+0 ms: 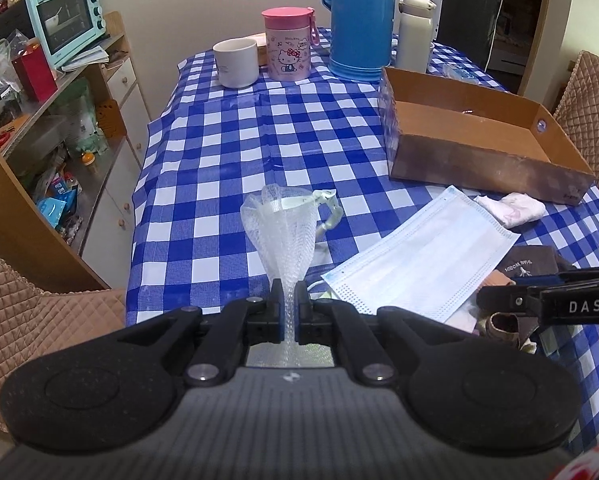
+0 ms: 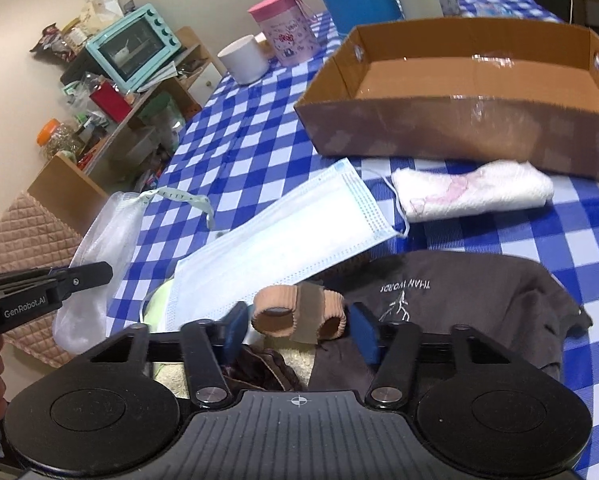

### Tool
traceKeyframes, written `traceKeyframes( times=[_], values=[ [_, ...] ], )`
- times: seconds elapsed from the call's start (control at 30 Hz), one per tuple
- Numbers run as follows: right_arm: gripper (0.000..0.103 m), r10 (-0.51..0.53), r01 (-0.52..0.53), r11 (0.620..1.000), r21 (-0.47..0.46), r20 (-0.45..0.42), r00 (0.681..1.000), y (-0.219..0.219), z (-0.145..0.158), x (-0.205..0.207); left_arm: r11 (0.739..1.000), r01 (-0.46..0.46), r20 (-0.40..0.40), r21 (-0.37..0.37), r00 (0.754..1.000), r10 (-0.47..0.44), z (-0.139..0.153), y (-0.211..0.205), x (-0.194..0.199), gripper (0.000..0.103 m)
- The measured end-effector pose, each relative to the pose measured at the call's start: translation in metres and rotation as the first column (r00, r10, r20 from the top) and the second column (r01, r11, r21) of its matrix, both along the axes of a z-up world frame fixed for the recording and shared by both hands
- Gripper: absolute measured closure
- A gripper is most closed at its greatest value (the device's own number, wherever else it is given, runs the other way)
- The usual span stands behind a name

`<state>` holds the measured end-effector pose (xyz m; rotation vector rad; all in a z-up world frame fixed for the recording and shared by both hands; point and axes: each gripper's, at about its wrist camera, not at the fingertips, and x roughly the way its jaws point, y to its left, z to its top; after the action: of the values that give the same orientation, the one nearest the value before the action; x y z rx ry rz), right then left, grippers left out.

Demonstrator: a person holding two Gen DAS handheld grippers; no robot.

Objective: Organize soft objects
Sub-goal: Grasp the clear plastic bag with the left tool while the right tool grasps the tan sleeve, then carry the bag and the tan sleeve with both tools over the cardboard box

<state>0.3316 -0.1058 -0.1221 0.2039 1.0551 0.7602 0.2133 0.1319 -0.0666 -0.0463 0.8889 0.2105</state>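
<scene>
A plain cream wall [image 1: 203,4] stands behind the tabletop [image 1: 235,136], which carries a blue-and-white checked cloth. At left, a wooden shelf unit [image 1: 111,92] holds a mint-green toaster oven [image 1: 65,20]. Quilted tan chairs [image 1: 39,320] stand near left and far right.

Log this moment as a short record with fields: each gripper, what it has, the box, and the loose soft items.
left gripper: jaws shut on the white mesh pouch, which is lifted off the cloth
right gripper: jaws part open around the tan elastic band, pads not seen pressing it
cardboard box: open top, no soft items visible inside
face mask: flat on the checked tablecloth
white folded cloth: in front of the box
dark brown garment: beside the mask
</scene>
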Motion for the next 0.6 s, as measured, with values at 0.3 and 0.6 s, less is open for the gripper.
traceKeyframes(
  times=[0.3, 0.6],
  values=[
    [0.076, 0.021, -0.019, 0.999, -0.031, 0.059, 0.998, -0.004, 0.008, -0.007, 0.999, 0.032, 0.005, 0.001, 0.999, -0.032, 0.003, -0.008, 0.004, 0.100],
    [0.077, 0.016, -0.004, 0.997, -0.074, 0.170, 0.985, -0.019, 0.030, -0.016, 0.996, 0.088, 0.041, 0.028, 0.995, -0.089, 0.019, -0.028, 0.010, 0.100]
  ],
)
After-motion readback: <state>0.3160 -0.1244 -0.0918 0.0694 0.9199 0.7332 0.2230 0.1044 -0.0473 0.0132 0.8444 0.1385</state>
